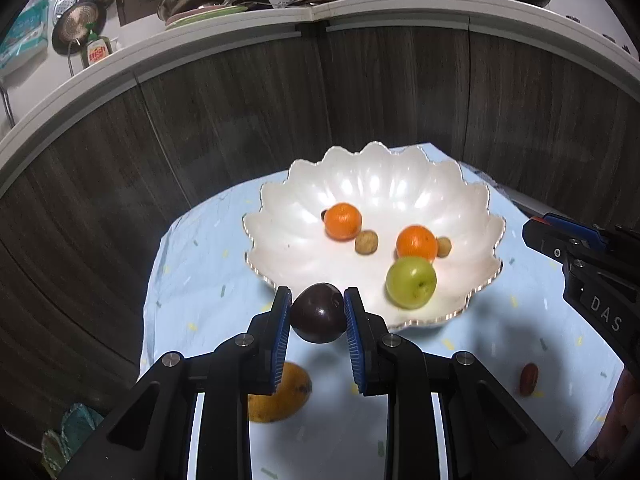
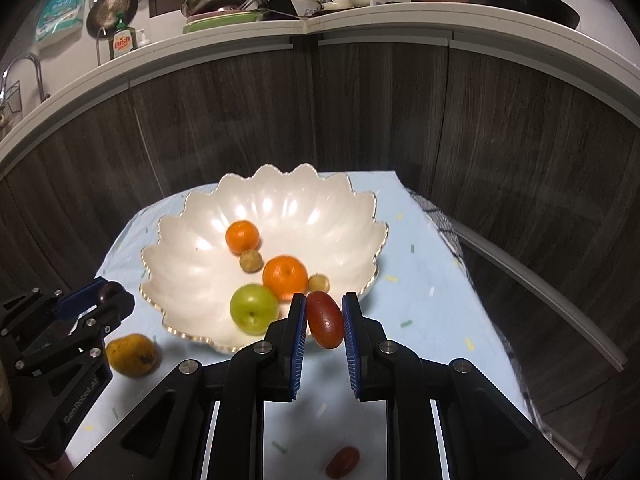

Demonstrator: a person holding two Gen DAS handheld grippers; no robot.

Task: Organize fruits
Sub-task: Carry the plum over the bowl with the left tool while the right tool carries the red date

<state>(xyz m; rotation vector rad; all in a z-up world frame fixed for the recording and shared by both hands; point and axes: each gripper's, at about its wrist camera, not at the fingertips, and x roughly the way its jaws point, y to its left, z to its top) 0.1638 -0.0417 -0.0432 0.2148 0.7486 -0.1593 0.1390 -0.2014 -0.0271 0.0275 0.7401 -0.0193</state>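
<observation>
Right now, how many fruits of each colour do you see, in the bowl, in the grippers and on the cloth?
Orange: 2, in the bowl
Green: 1, in the bowl
Small tan: 2, in the bowl
Dark purple: 1, in the left gripper
Red: 2, one in the right gripper, one on the cloth
Yellow-orange: 1, on the cloth
Total: 9

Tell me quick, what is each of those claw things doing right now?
Left gripper: closed on a dark purple plum.
Right gripper: closed on a small red oblong fruit.
</observation>
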